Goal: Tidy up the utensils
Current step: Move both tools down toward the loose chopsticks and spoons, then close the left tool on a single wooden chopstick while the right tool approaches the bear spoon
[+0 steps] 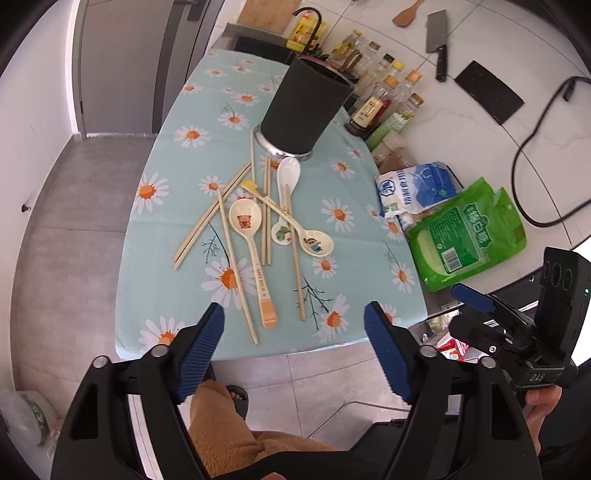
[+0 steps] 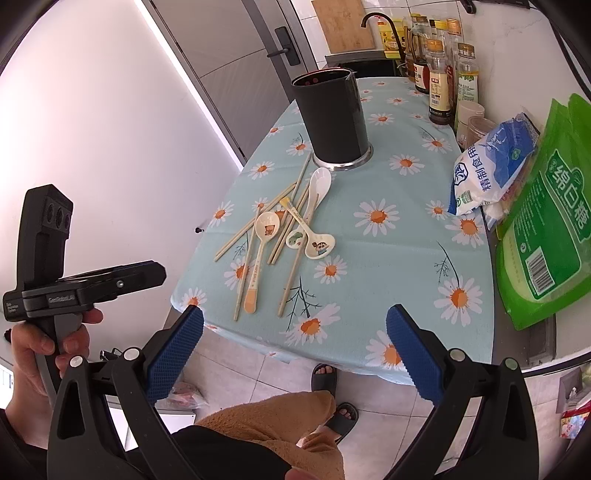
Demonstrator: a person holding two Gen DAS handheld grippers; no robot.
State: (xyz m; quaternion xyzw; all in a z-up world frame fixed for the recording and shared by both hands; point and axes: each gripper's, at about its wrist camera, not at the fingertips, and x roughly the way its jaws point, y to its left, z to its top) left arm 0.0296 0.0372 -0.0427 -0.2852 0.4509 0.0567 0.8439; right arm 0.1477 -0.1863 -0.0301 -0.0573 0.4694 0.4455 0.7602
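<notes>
left hand-held gripper (image 1: pixel 293 326): black frame, silver screws, ribbed blue pads | right hand-held gripper (image 2: pixel 295 332): black frame, knurled blue pads | bare-skinned left hand (image 2: pixel 40 354) | tan fleece trousers (image 2: pixel 280 421) | dark slippers (image 2: pixel 325 376)

Daisy-print tablecloth (image 1: pixel 332 192) over table. Sauce bottles (image 2: pixel 439 85) at far right; salt bag (image 2: pixel 487 173) beside green sugar bag (image 2: pixel 546 236). Cleaver (image 1: pixel 437 37), wooden spatula (image 1: pixel 406 14) on wall.

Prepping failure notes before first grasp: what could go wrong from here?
1. The chopsticks and spoons lie crossed in one pile; lifting one may drag others.
2. Some handle ends lie near the table edge; a nudge could push them off.
3. The black holder is tall; a sideways bump while inserting might tip it.
</notes>
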